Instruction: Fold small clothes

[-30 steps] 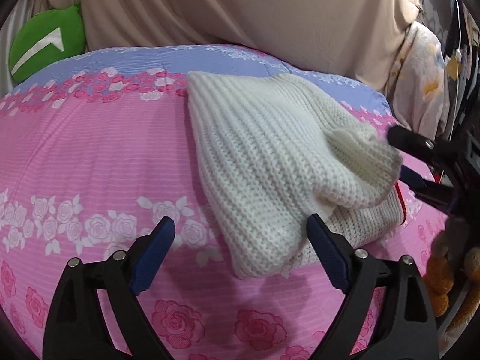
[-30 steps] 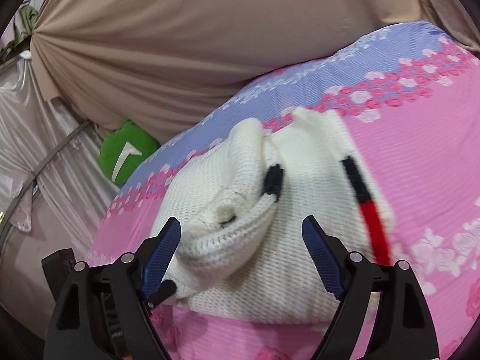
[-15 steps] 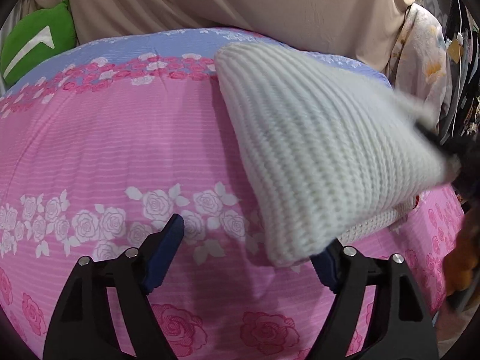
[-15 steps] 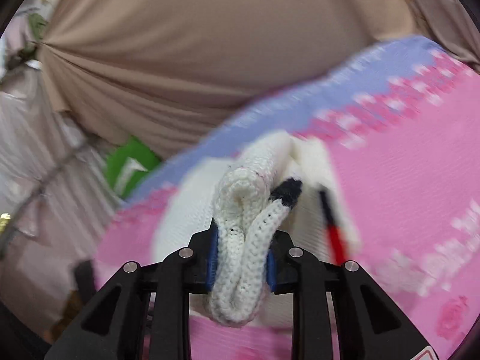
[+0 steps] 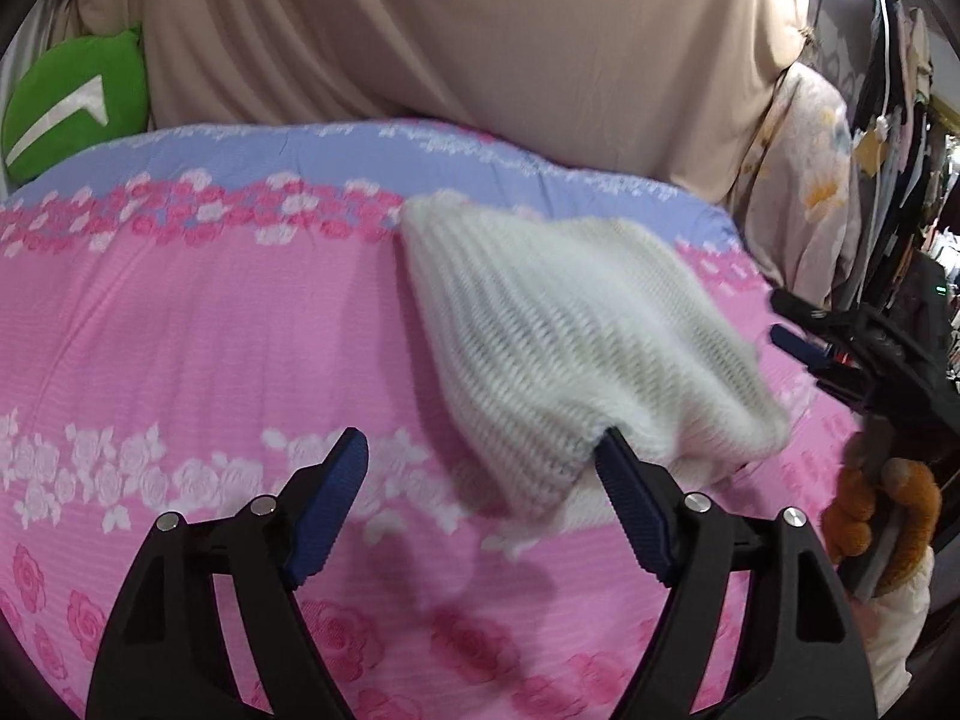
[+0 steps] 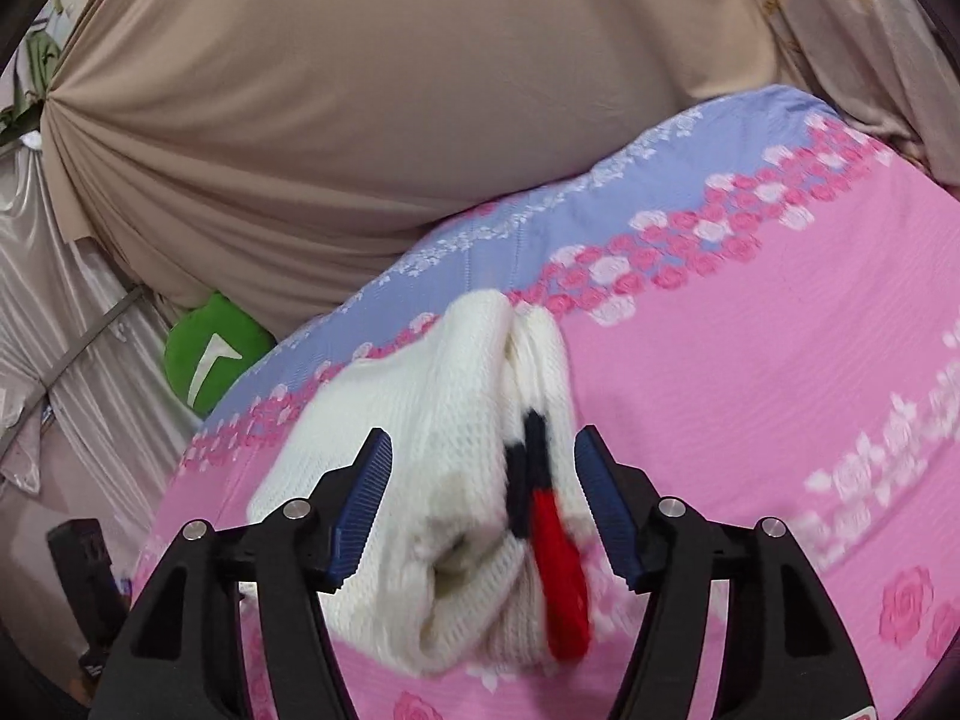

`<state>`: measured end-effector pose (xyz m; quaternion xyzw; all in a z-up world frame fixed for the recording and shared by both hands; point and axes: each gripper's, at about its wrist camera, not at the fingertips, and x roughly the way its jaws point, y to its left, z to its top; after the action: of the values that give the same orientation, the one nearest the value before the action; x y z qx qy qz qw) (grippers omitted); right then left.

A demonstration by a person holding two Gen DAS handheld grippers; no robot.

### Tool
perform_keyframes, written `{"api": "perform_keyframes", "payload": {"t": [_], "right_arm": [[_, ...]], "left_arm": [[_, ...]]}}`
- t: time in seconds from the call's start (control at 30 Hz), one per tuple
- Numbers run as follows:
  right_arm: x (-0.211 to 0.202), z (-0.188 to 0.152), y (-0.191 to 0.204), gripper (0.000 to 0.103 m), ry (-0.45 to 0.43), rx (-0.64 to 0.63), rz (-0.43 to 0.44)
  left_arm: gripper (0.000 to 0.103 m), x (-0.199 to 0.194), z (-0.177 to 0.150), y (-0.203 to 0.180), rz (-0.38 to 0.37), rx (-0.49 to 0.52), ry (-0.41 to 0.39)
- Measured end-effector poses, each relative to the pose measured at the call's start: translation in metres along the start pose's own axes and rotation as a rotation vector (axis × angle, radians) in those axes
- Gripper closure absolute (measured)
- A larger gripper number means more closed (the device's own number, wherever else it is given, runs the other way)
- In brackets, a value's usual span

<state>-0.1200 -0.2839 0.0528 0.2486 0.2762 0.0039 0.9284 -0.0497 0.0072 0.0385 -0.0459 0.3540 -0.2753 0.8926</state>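
In the left wrist view, the left hand-held gripper (image 5: pixel 480 462) is spread wide with nothing between its blue pads. A folded white chunky-knit sweater (image 5: pixel 576 336) lies on the pink rose-print bed cover (image 5: pixel 198 330), reaching from the lilac band at the far edge toward the camera; its near corner sits against the right-side pad. The right hand-held gripper (image 5: pixel 798 336) shows at the sweater's right edge, just beside the knit. A green cushion with a white chevron (image 5: pixel 72 102) lies at the far left, below a beige draped curtain (image 5: pixel 450 30).

In the right wrist view, the right hand-held gripper (image 6: pixel 483 480) is released, its fingers parted on either side of the sweater (image 6: pixel 432 450) without clamping it. The folded bundle lies on the bed cover (image 6: pixel 750 360), and a red and black trim strip (image 6: pixel 552 546) runs along its right fold. The green cushion (image 6: pixel 210 360) sits behind, at the left.
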Motion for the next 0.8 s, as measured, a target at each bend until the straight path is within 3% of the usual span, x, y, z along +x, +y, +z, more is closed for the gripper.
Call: {"api": "perform_keyframes", "payload": {"t": [0.17, 0.23, 0.27, 0.3, 0.37, 0.43, 0.47, 0.53, 0.57, 0.63, 0.8], "right_arm": [[0.069, 0.012, 0.018, 0.033, 0.139, -0.099, -0.017], [0.092, 0.014, 0.024, 0.069, 0.198, -0.155, -0.056], [0.092, 0.018, 0.026, 0.082, 0.201, -0.154, -0.042], [0.081, 0.025, 0.029, 0.083, 0.166, -0.138, 0.02], [0.055, 0.038, 0.032, 0.085, 0.082, -0.131, 0.097], [0.043, 0.043, 0.023, 0.085, 0.032, -0.117, 0.1], [0.052, 0.041, 0.014, 0.085, 0.058, -0.106, 0.063], [0.091, 0.029, -0.012, 0.083, 0.189, -0.092, -0.066], [0.099, 0.022, -0.021, 0.073, 0.209, -0.076, -0.073], [0.081, 0.02, -0.024, 0.072, 0.167, -0.022, -0.02], [0.0, 0.0, -0.002, 0.061, 0.023, -0.063, 0.042]], "left_arm": [[0.019, -0.009, 0.023, -0.021, -0.04, -0.001, -0.083], [0.019, -0.002, 0.029, -0.024, -0.021, -0.003, -0.081], [0.019, 0.005, 0.032, -0.025, -0.002, 0.0, -0.068], [0.019, 0.013, 0.033, -0.025, 0.015, 0.002, -0.051], [0.02, 0.025, 0.03, -0.024, 0.047, 0.013, -0.022], [0.021, 0.041, 0.023, -0.024, 0.101, 0.028, 0.018], [0.02, 0.051, 0.019, -0.023, 0.11, 0.031, 0.044], [0.02, 0.069, 0.011, -0.022, 0.108, 0.025, 0.098], [0.02, 0.077, 0.008, -0.021, 0.097, 0.018, 0.12], [0.019, 0.082, 0.002, -0.02, 0.107, 0.017, 0.125], [0.018, 0.078, -0.004, -0.015, 0.086, 0.004, 0.114]]}}
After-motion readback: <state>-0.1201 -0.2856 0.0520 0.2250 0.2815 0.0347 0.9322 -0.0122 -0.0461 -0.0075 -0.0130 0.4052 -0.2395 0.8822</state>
